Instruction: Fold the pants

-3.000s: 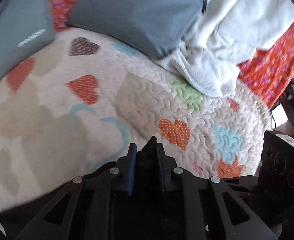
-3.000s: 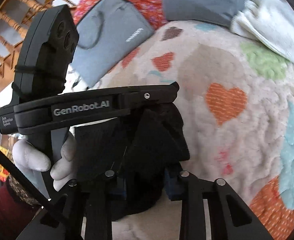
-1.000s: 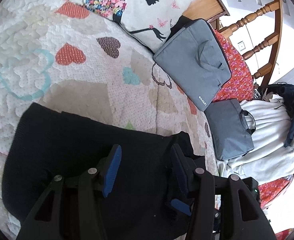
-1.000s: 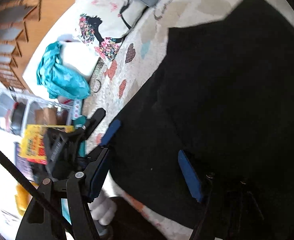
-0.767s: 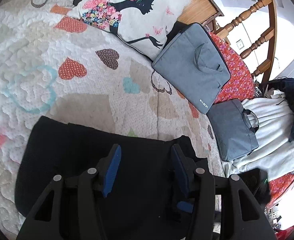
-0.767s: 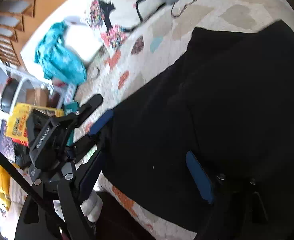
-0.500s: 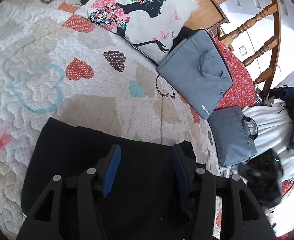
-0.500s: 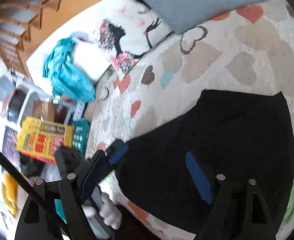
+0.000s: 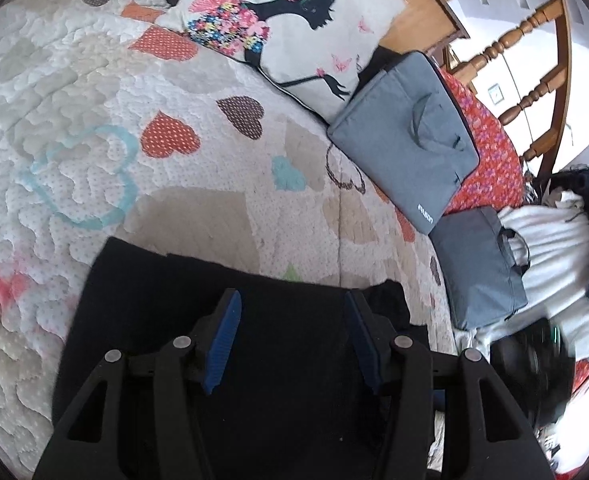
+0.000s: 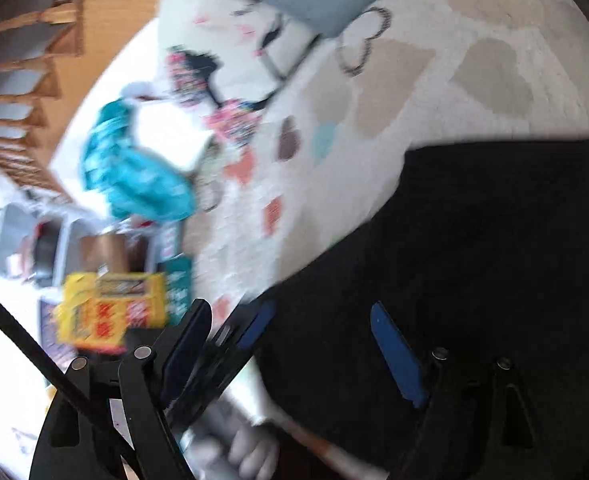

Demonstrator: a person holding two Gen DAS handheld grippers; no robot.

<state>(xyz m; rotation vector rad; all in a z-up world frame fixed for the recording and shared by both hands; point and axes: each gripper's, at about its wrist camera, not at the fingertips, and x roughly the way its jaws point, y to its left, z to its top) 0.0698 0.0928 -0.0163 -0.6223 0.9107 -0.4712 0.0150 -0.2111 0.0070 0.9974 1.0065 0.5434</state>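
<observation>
The black pants lie folded flat on the heart-patterned quilt. My left gripper is open and empty, held above the pants with its blue pads spread. The pants also show in the blurred right wrist view, filling the right half. My right gripper is open and empty above the pants' left edge. The left gripper's body shows low on the left of the right wrist view.
A printed pillow and two grey laptop bags lie at the far side of the bed by a wooden rail. White clothes are piled at right. A teal cloth and yellow boxes sit left.
Both grippers let go of the pants, which now lie folded on the quilt. Both have lifted and drawn back. The right view is swinging and blurred.
</observation>
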